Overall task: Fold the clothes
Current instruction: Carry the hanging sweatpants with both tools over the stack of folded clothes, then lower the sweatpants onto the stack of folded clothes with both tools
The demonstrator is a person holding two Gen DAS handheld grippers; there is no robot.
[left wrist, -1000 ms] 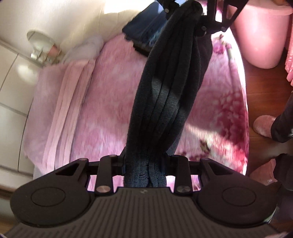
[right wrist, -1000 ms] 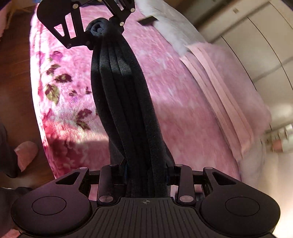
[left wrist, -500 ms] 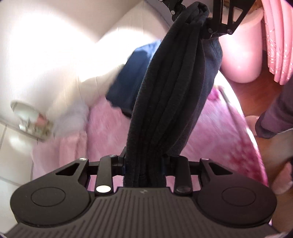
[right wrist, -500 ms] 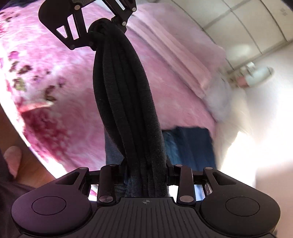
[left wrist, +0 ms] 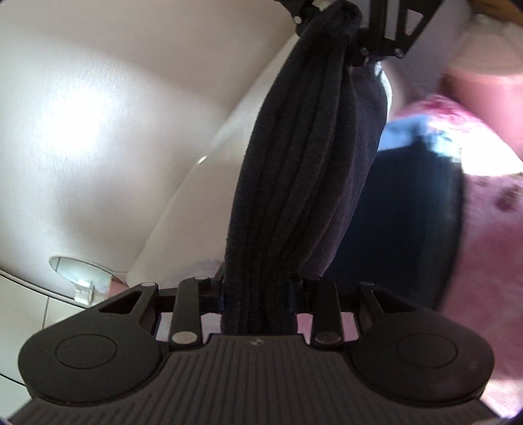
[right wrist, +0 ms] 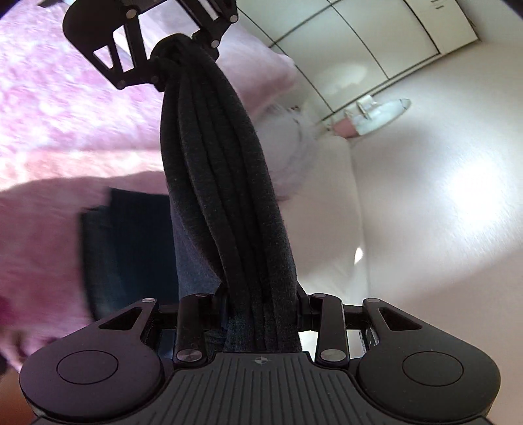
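Note:
A dark charcoal garment (left wrist: 294, 163), bunched into thick folds, hangs stretched in the air between my two grippers. My left gripper (left wrist: 258, 292) is shut on one end of it, and in the left wrist view my right gripper (left wrist: 346, 23) clamps the far end at the top. In the right wrist view the same garment (right wrist: 222, 163) runs from my right gripper (right wrist: 261, 310), shut on it, up to the left gripper (right wrist: 183, 49). A looser grey flap hangs under the bundle. Below lies a stack of folded navy clothes (right wrist: 130, 245).
The navy stack (left wrist: 408, 212) sits on a fluffy pink blanket (left wrist: 490, 235) covering the bed (right wrist: 49, 114). A white padded headboard (left wrist: 98, 130) rises behind it. White wardrobe doors (right wrist: 359, 39) and a small fixture (right wrist: 376, 111) stand beyond. A pink bin (left wrist: 474, 91) is blurred.
Both grippers have swung across the bed with the dark garment still held between them, from over the middle of the pink blanket to above the navy stack near the headboard.

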